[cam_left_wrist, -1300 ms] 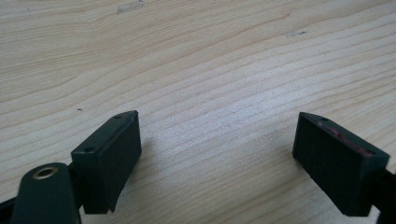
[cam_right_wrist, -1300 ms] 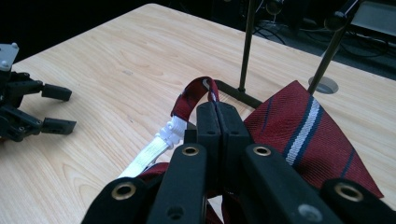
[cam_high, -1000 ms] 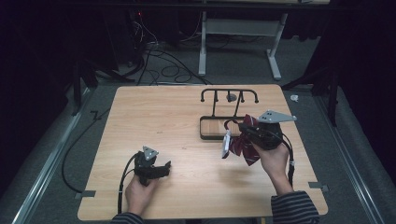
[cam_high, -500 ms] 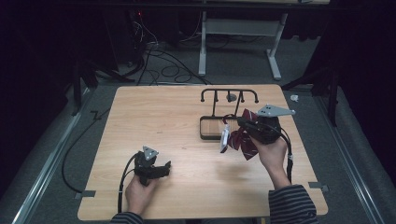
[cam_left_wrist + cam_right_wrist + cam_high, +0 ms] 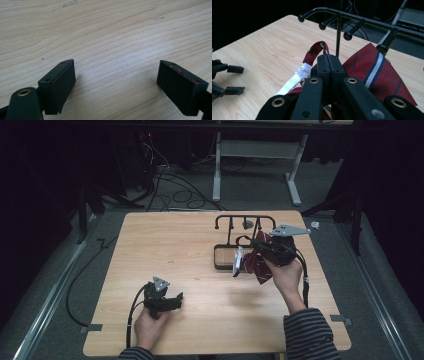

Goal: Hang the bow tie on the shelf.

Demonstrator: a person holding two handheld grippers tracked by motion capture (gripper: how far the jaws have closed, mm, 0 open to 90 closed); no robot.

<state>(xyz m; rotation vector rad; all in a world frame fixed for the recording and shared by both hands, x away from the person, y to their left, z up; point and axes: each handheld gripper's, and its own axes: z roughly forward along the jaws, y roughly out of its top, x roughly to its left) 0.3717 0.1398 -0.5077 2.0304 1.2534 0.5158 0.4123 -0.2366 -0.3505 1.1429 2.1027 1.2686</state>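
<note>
The rack (image 5: 243, 242) stands on the table (image 5: 170, 245), right of centre toward the far edge. The tie (image 5: 257, 262) hangs just before the rack, in the right gripper (image 5: 257, 244). The left gripper (image 5: 172, 300) rests well left of the rack, near the front edge.

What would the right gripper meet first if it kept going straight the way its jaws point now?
Probably the black hook rack: the right gripper, shut on the red striped tie, points at the rack's upright post and hook arms just ahead. Depth is unclear.
</note>
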